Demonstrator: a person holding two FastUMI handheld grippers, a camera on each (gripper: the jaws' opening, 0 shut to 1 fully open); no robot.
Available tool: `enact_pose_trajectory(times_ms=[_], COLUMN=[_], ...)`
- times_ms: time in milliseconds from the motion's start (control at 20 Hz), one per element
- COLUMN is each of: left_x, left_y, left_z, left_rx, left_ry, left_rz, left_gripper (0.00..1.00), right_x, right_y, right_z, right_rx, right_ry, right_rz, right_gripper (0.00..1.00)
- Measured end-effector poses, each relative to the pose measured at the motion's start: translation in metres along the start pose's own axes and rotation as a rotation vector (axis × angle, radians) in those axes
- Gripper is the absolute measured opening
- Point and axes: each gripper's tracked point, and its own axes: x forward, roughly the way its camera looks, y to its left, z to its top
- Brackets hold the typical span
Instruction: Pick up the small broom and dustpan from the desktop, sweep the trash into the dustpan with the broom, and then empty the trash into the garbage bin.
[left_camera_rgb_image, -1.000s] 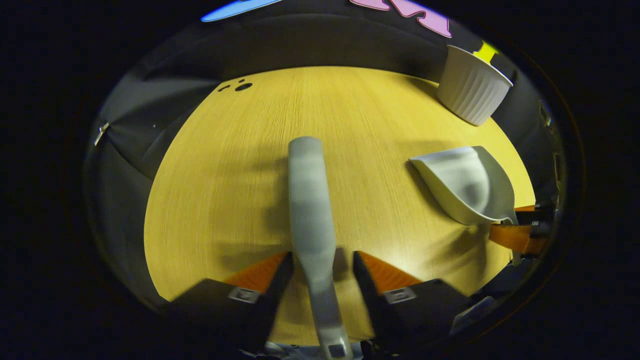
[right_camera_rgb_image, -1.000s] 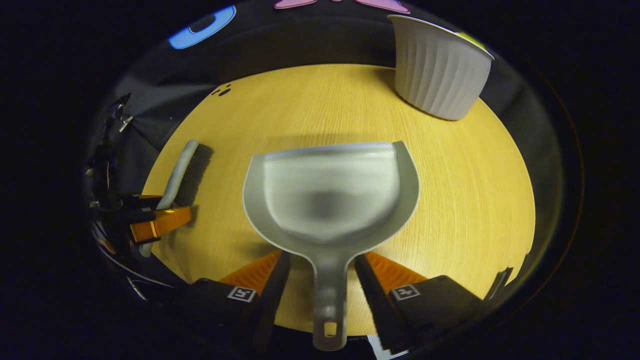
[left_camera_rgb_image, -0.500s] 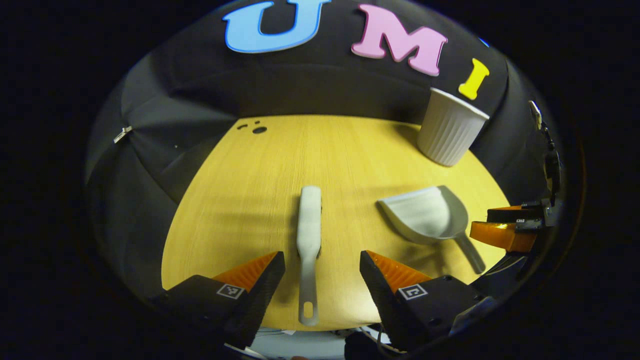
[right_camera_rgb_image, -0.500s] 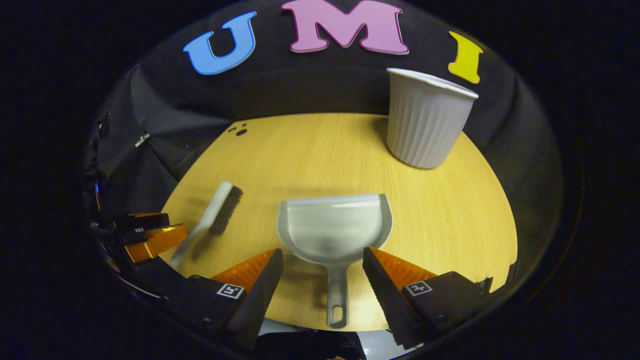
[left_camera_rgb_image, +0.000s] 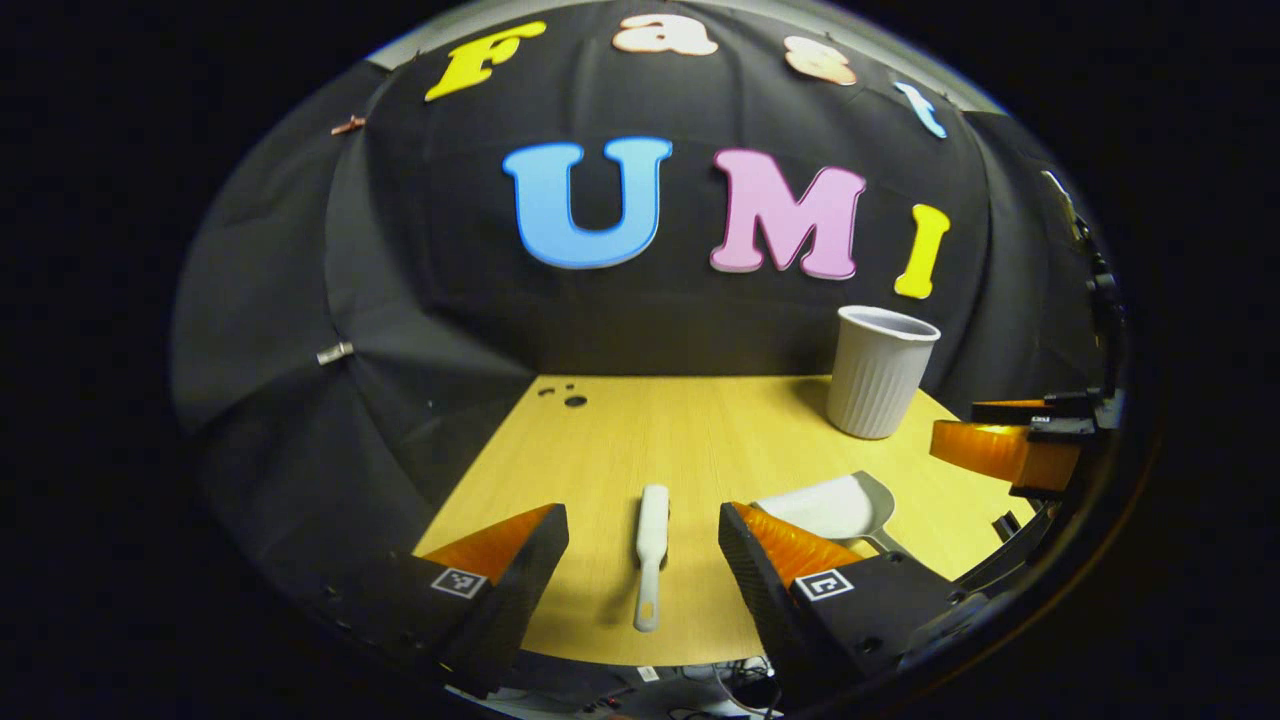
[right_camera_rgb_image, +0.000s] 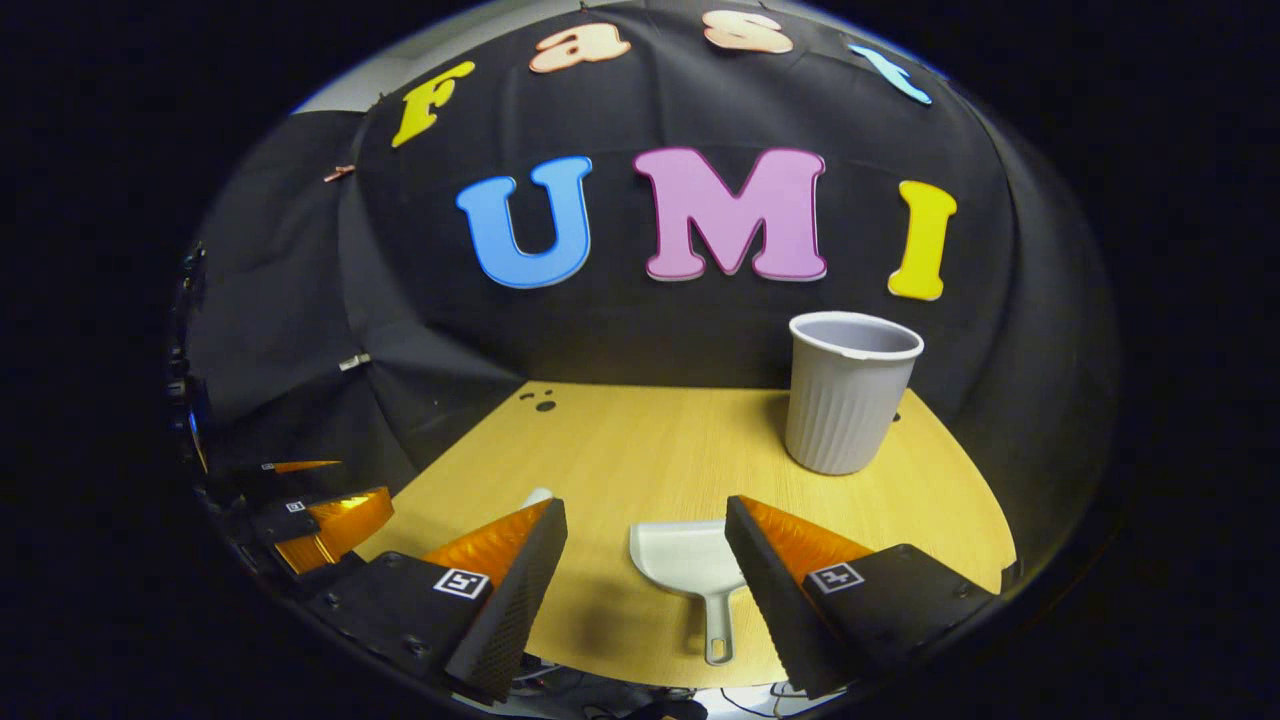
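Both tongs apart, holding nothing; broom (left_camera_rgb_image: 650, 552) partly hidden in right gripper view; dustpan (right_camera_rgb_image: 690, 560) edge covered.

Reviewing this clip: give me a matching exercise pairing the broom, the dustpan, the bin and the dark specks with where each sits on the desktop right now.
Things:
1. broom
2. dustpan
3. garbage bin
4. dark specks

Places:
A. upright at the far right of the desktop
B. far left corner
C. flat ahead of the left gripper
D. flat ahead of the right gripper

Pairs: 1-C, 2-D, 3-A, 4-B
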Motion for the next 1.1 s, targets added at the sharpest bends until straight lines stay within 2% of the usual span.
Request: enact_pose_trajectory(times_ms=[100,300,400,500,800,1100], left_x=[-0.021,-0.064,-0.08,-0.089,-0.099,-0.101], left_y=[-0.006,-0.013,-0.009,-0.002,0.022,0.028], left_z=[0.003,0.002,-0.001,-0.006,-0.011,-0.027], left_rx=[0.005,-0.072,-0.083,-0.079,-0.137,-0.153], left_ry=[-0.025,-0.073,-0.097,-0.1,-0.049,-0.019], left_rz=[-0.003,0.011,0.03,0.05,0.06,0.062], left_gripper=[0.96,0.96,0.96,0.96,0.96,0.97], right_x=[-0.017,-0.038,-0.047,-0.05,-0.045,-0.045], right_y=[0.011,0.028,0.028,0.031,0.026,0.02], right_z=[0.006,0.011,0.011,0.01,-0.009,-0.011], right_rx=[-0.022,-0.102,-0.077,-0.036,-0.03,-0.04], right_ry=[-0.04,-0.087,-0.086,-0.073,0.019,0.023], right_rz=[0.005,0.014,-0.001,0.017,-0.007,-0.036], right_gripper=[0.99,0.99,0.98,0.98,0.98,0.98])
